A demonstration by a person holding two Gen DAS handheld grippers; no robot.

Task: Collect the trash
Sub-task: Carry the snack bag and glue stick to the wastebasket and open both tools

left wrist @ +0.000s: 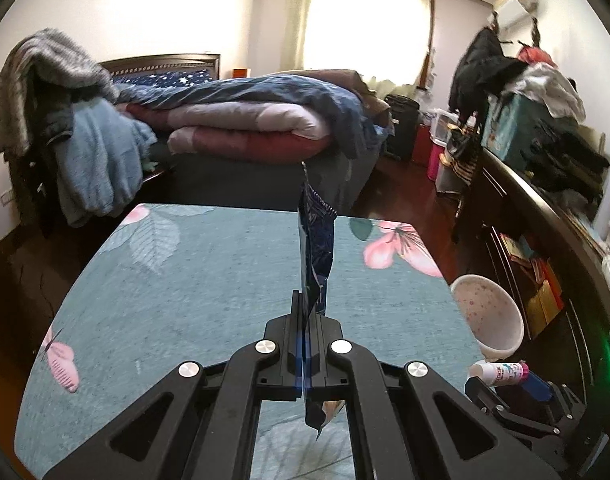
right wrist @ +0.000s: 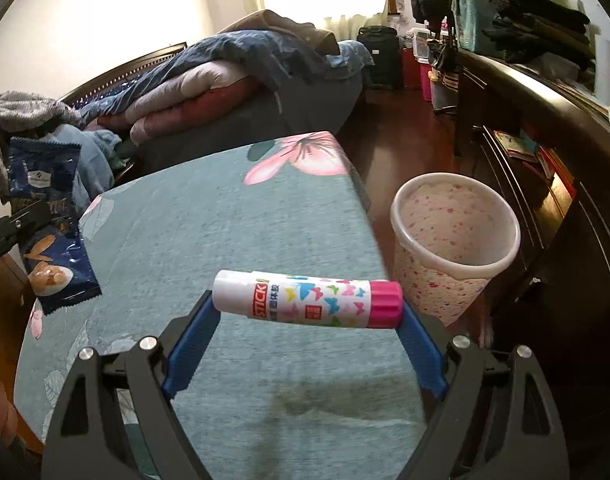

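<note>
Left gripper [left wrist: 305, 344] has its fingers pinched tight on a dark blue snack wrapper [left wrist: 316, 248], held edge-on above the teal floral tablecloth [left wrist: 209, 280]. Right gripper [right wrist: 307, 312] is spread fairly wide with a glue stick [right wrist: 307, 298] clamped end to end between its blue fingers [right wrist: 195, 336]. The speckled pink wastebasket [right wrist: 453, 240] sits on the floor at about 2 o'clock from it, just off the table edge.

Left gripper [left wrist: 305, 316] raised, fingers pressed flat together on a thin wrapper [left wrist: 316, 248], right gripper [right wrist: 305, 300] level, blue fingers [right wrist: 193, 336] spread wide, clamping a glue stick [right wrist: 307, 299] endwise
</note>
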